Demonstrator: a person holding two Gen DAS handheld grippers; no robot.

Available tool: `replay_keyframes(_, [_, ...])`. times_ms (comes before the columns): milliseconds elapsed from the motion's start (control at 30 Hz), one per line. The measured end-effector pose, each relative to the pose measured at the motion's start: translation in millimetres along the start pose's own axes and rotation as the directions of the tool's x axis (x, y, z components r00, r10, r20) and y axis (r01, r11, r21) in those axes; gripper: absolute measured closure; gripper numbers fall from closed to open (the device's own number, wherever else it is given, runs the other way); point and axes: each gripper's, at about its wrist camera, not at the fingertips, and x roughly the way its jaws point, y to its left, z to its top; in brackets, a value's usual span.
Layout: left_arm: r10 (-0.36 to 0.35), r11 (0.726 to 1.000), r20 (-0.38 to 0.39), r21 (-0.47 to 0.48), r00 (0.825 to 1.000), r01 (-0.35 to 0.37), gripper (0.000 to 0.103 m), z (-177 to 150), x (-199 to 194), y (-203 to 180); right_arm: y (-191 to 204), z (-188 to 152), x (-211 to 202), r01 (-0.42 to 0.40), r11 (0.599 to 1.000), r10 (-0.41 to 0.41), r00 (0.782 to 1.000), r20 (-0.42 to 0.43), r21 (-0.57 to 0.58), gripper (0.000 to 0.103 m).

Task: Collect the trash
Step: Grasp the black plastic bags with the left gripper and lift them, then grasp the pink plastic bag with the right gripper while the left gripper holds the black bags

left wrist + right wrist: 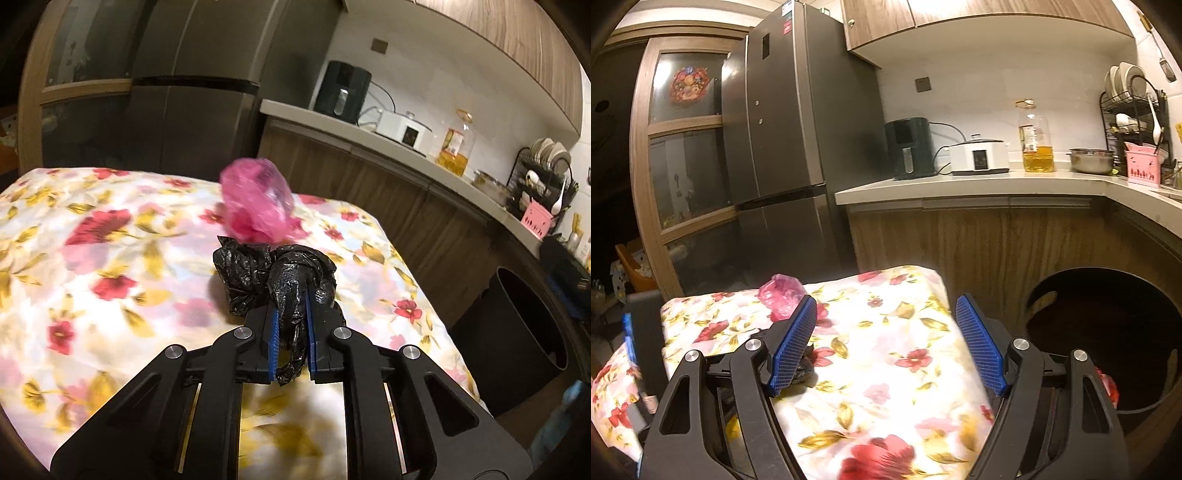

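My left gripper (291,295) is shut on a crumpled black plastic bag (255,277), held just over the floral tablecloth (92,258). A crumpled pink plastic bag (256,201) lies on the cloth right behind the black one; it also shows in the right wrist view (781,295), by the left blue pad. My right gripper (886,325) is open and empty above the table's right part. A dark round trash bin (1104,332) stands on the floor to the table's right; it also shows in the left wrist view (524,321).
A kitchen counter (960,182) runs behind the table with an air fryer (910,147), a white cooker (979,157), an oil bottle (1036,138), a steel bowl (1091,160) and a dish rack (1134,118). A tall fridge (798,147) stands at the left.
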Motion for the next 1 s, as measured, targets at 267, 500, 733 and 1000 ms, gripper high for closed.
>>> replay_keyframes(267, [0.056,0.998,0.089,-0.024,0.994,-0.054,0.092,18,-38,44,49,1,42,-0.06,0.997,0.059,0.998,-0.024,-0.052,0.026])
replay_keyframes(500, [0.126,0.991,0.155,-0.061,0.98,-0.118,0.092,36,-56,81,98,3,95,-0.077,0.991,0.072,0.996,-0.052,-0.105,0.027])
replay_keyframes(733, [0.135,0.988,0.185,-0.098,0.973,-0.118,0.092,41,-60,98,133,-2,141,-0.076,0.987,0.064,0.994,-0.085,-0.144,0.027])
replay_keyframes(1000, [0.127,0.987,0.164,-0.121,0.978,-0.108,0.092,39,-51,108,140,-8,181,-0.06,0.992,0.041,0.985,-0.168,-0.11,0.037])
